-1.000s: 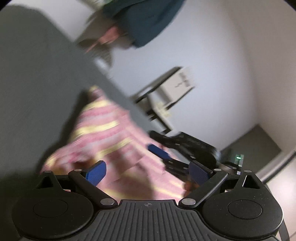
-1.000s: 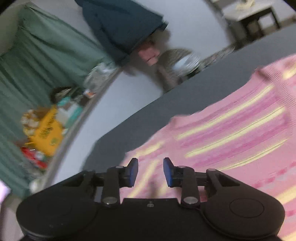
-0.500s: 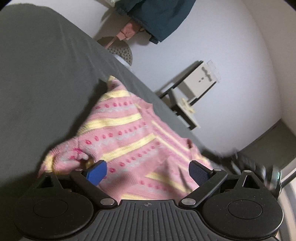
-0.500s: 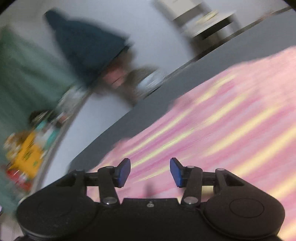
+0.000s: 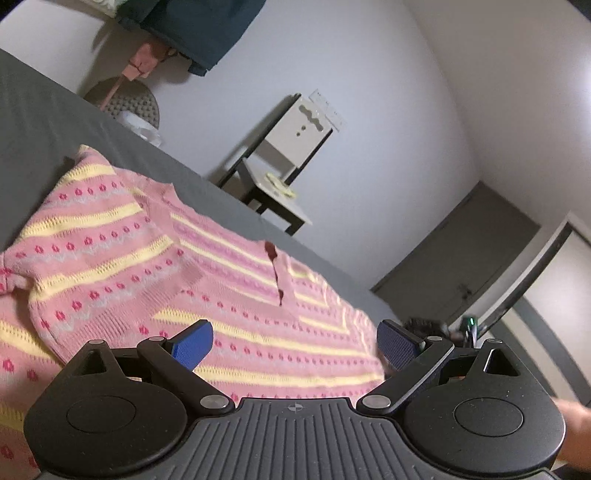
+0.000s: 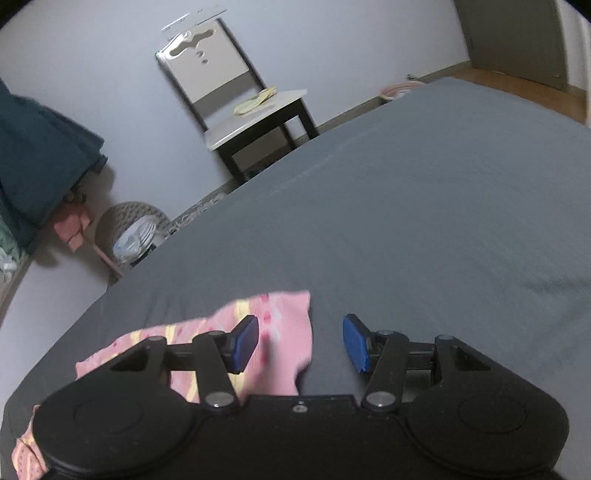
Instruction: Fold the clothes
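A pink knitted sweater [image 5: 155, 266] with yellow stripes and red dots lies spread on the grey bed [image 5: 44, 122]. My left gripper [image 5: 295, 347] hovers low over its near part, wide open, with nothing between the blue pads [image 5: 194, 345]. In the right wrist view only an edge of the sweater [image 6: 284, 332] shows, lying under and beside the left finger. My right gripper [image 6: 300, 343] stands open above it, and the pads press on nothing. To its right is bare bed [image 6: 424, 221].
A dark chair [image 6: 255, 110] with a white seat stands by the wall past the bed's far edge. A wicker basket [image 6: 136, 229] sits on the floor beside it, under a hanging dark blue garment [image 5: 199, 26]. A hand [image 5: 576, 417] shows at the right edge.
My right gripper swept across the sweater to its edge and its jaws widened. The left gripper shifted a little, so more of the sweater shows; it stayed open.
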Tool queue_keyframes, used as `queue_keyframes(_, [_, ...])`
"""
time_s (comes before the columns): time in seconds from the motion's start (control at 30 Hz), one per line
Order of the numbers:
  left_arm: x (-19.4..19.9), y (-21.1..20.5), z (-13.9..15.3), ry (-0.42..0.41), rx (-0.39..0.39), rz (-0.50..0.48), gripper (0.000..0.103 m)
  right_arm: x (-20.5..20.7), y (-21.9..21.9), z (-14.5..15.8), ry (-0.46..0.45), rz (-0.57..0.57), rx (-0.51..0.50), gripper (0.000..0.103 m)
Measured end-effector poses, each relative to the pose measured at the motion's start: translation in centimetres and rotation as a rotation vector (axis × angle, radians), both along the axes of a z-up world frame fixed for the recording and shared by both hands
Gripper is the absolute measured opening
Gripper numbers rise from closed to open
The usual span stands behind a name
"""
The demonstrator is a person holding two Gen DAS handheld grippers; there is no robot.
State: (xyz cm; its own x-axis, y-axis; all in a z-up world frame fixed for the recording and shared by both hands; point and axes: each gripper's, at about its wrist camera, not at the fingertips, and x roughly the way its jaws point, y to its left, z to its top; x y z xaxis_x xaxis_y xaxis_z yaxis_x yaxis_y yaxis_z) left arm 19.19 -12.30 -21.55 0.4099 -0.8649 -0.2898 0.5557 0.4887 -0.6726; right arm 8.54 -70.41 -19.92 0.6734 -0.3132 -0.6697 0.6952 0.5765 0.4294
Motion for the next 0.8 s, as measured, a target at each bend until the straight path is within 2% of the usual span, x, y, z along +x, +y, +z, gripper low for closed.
queue_keyframes(0.1, [-0.3, 0.0, 0.0, 0.002, 0.023, 0.006, 0.096, 1.1, -1.4, -1.1, 0.007, -0.019, 0.027, 0.045])
queue_keyframes(0.17, [-0.4, 0.0, -0.1, -0.007, 0.037, 0.008, 0.096, 1.6, -1.6, -1.3, -0.003, 0.008, 0.013, 0.034])
queue_keyframes(0.23, [-0.3, 0.0, -0.3, -0.013, 0.047, 0.013, 0.096, 2.0, -1.4, -1.5, 0.013, 0.041, -0.001, 0.009])
queue_keyframes(0.33, [0.0, -0.4, -0.8, 0.009, 0.052, 0.017, 0.096, 1.9, -0.8, -1.2, 0.031, 0.063, -0.033, 0.005])
queue_keyframes(0.4, [0.1, -0.6, -1.1, 0.019, 0.053, 0.013, 0.096, 1.3, 0.0, 0.0, -0.006, 0.05, -0.058, 0.004])
queue_keyframes(0.47, [0.0, -0.6, -1.0, 0.015, 0.063, 0.013, 0.096, 0.7, 1.5, 1.7, -0.11, 0.082, -0.064, 0.004])
queue_keyframes(0.57, [-0.3, -0.4, -0.5, 0.001, 0.053, 0.023, 0.096, 0.0, 5.9, 5.0, -0.258, 0.189, -0.087, 0.004])
queue_keyframes(0.6, [-0.3, -0.3, -0.3, 0.0, 0.045, 0.029, 0.096, -0.1, 7.9, 5.7, -0.281, 0.237, -0.095, 0.004])
queue_keyframes(0.7, [-0.2, 0.3, 0.1, 0.003, 0.01, 0.046, 0.096, 0.1, 15.0, 6.3, -0.299, 0.405, -0.092, 0.004])
queue_keyframes(0.8, [-0.2, 0.8, 0.2, 0.01, -0.008, 0.064, 0.096, 0.8, 20.9, 4.3, -0.234, 0.529, -0.083, 0.003])
